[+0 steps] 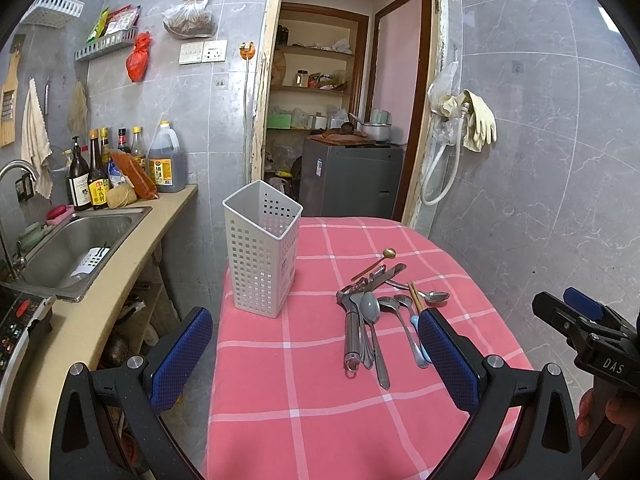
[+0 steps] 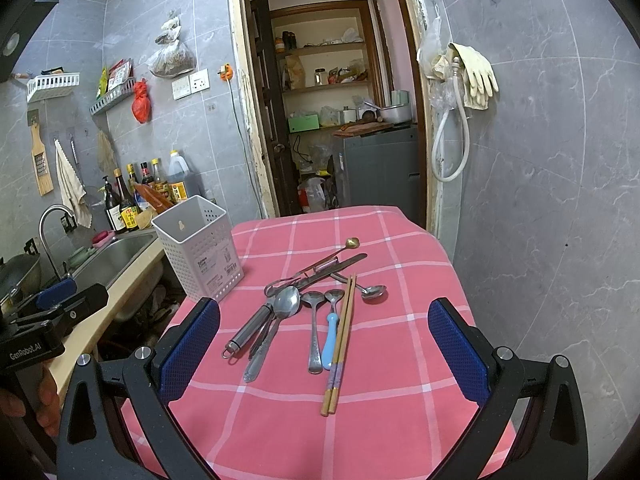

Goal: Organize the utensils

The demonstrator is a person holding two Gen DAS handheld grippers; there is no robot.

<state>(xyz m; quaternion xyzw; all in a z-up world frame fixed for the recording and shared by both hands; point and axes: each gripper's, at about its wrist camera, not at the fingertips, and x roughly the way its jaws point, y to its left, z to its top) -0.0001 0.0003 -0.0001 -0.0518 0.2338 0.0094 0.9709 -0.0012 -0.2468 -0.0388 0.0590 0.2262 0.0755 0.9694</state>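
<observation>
- Left gripper (image 1: 316, 354): jaws spread wide, nothing between the blue pads, hovering over near edge of tabletop (image 1: 320, 420) with pink checked cloth.
- Right gripper (image 2: 324, 354): jaws wide apart too, holding nothing, above near part of the same cloth; also seen at right edge of left wrist view.
- White perforated utensil holder (image 1: 262, 254): upright on far-left corner of tabletop, well apart from both grippers; nothing visible sticking out of the top.
- Utensil pile (image 2: 312, 308): loose on cloth mid-table, right of the holder, not touching it.
- In pile: large steel spoon (image 2: 286, 306) overlapping tool with ringed steel handle (image 2: 248, 332); two smaller spoons (image 2: 316, 320); blue-handled spoon (image 2: 331, 338); pair of wooden chopsticks (image 2: 340, 344) side by side, tips pointing away.
- Farther back: table knife (image 2: 340, 265), gold-bowled small spoon (image 2: 352, 243), another steel spoon (image 2: 372, 291) lying crosswise.
- Steel sink (image 1: 76, 246) and faucet left of tabletop, sauce bottles (image 1: 96, 176) behind on counter.
- Open doorway (image 1: 344, 100) beyond table; rubber gloves (image 1: 478, 118) hanging on right wall.
</observation>
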